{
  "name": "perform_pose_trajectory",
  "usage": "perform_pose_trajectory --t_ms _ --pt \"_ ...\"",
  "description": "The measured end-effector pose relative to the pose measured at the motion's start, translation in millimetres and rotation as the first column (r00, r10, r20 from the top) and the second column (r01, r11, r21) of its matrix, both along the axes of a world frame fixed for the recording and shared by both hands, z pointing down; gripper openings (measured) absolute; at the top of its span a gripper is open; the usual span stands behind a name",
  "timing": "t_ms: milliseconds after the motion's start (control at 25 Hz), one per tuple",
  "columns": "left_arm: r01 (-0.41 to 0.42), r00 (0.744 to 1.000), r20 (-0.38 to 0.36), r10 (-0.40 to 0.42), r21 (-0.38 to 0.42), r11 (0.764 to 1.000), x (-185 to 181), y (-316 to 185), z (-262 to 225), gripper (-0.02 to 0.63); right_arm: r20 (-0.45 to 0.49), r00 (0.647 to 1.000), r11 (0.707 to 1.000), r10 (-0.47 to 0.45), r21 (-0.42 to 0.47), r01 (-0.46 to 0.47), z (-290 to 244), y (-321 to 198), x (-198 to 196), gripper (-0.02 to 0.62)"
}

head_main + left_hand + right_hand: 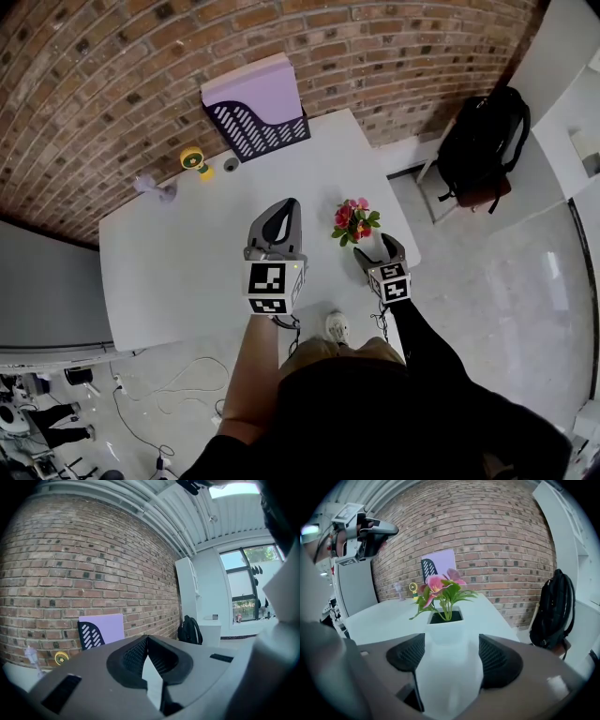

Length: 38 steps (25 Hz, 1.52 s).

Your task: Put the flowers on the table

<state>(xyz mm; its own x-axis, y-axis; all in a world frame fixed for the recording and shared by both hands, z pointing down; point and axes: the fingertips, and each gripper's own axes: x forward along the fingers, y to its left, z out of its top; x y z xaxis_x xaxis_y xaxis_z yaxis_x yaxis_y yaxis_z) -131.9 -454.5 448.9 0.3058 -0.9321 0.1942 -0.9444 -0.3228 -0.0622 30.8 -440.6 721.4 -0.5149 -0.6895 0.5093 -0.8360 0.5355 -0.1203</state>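
Clamping the flowers [442, 588] by their pot [445, 626] are right tongs [451, 645]; left tongs [147, 638] pinched together, empty.

**Desk** [187, 253]: plain white.
**Flowers** [354, 217], near the desk's right edge: pink and red blooms with green leaves, set in a white pot [446, 634].
**Wall** [112, 75]: red-brown brick with pale mortar lines.
**File rack** [255, 108], at the far edge: lilac panel; dark side patterned with slanted pale slots.
**Roll** [193, 159], towards the far left corner: yellow and green.
**Left gripper** [286, 208] and **right gripper** [378, 248]: grey shells with black ribbed pads. Each marker cube [272, 286] bears black-and-white squares.
**Backpack** [483, 141]: black.
**Floor** [506, 281]: pale grey, glossy.
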Motion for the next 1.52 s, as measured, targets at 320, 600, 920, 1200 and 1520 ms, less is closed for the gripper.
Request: perform_pose_trajectory --t_ms 320,600,920,1200,1520 --pt "-0.019 1.0 -0.015 0.019 0.042 0.999 12.0 -2.0 -15.7 0.009 0.032 0.997 0.993 0.071 0.094 -0.073 -42.5 -10.1 32.1 0.353" --pt "-0.017 0.999 -0.033 0.02 0.084 0.996 16.0 -1.6 -32.6 0.009 0.108 0.988 0.96 0.114 0.244 -0.138 -124.7 -31.9 50.2 0.353" --pt "-0.004 0.999 -0.045 0.009 0.119 0.993 10.4 -2.5 -50.2 0.009 0.124 0.992 0.904 0.03 0.42 -0.079 -221.6 -43.0 27.8 0.353" --pt "0.013 0.997 -0.079 -0.004 0.118 0.993 4.3 -0.5 -58.2 0.009 0.105 0.993 0.844 -0.049 0.536 -0.015 -283.5 -29.0 5.6 0.353" --pt "-0.011 0.998 -0.059 0.02 0.136 0.991 10.1 1.0 -62.5 0.009 0.115 0.989 0.823 -0.092 0.568 0.01 -301.3 -20.5 0.1 0.351"
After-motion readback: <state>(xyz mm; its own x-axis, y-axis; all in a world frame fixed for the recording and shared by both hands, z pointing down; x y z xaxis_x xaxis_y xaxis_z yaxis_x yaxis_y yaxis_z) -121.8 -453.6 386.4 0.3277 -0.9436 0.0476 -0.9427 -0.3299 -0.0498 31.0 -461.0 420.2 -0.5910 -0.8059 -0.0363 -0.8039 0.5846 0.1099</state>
